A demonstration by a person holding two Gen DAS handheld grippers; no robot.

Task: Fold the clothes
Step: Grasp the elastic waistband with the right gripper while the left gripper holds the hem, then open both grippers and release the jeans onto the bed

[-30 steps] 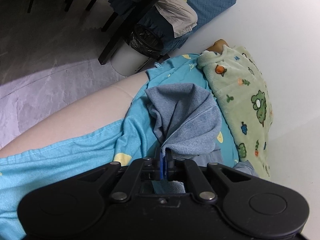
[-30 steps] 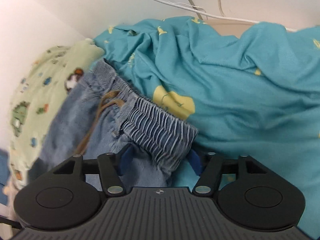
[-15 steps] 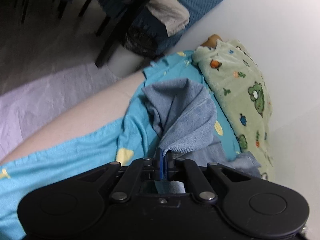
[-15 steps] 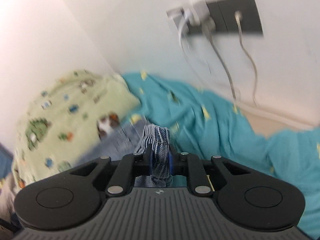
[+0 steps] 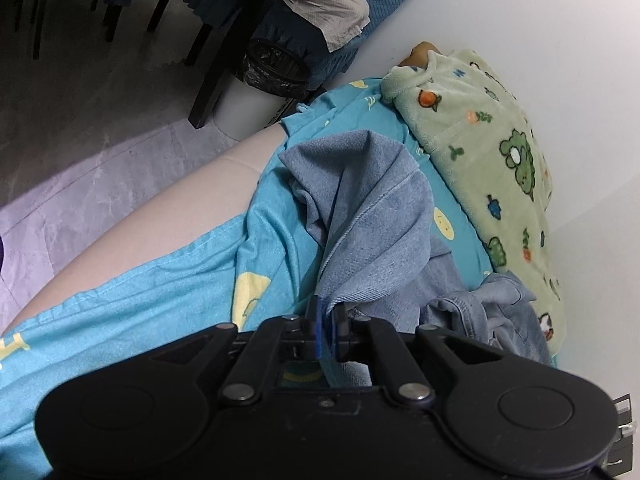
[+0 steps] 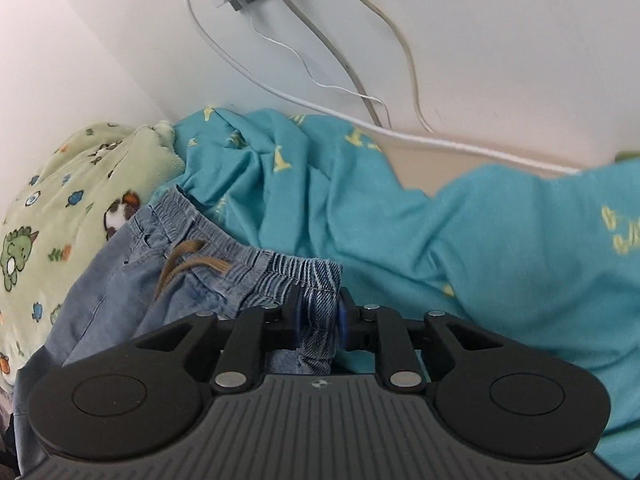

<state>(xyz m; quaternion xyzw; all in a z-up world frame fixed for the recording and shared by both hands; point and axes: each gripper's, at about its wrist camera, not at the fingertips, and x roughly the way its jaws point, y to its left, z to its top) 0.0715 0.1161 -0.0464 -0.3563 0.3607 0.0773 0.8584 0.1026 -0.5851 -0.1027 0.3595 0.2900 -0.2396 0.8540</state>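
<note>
Lying around jeans [image 6: 208, 272]: teal sheet [image 6: 460, 240], green blanket [image 5: 492, 160]

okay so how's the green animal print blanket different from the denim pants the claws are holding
The green blanket is fleecy, pale green with cartoon animals; the denim pants are plain faded blue with a gathered waistband and a tan drawstring. The blanket lies untouched by the wall; the pants are pinched by both claws, the left claw on a fold of a leg, the right claw on the waistband. Both rest on the teal sheet.
</note>
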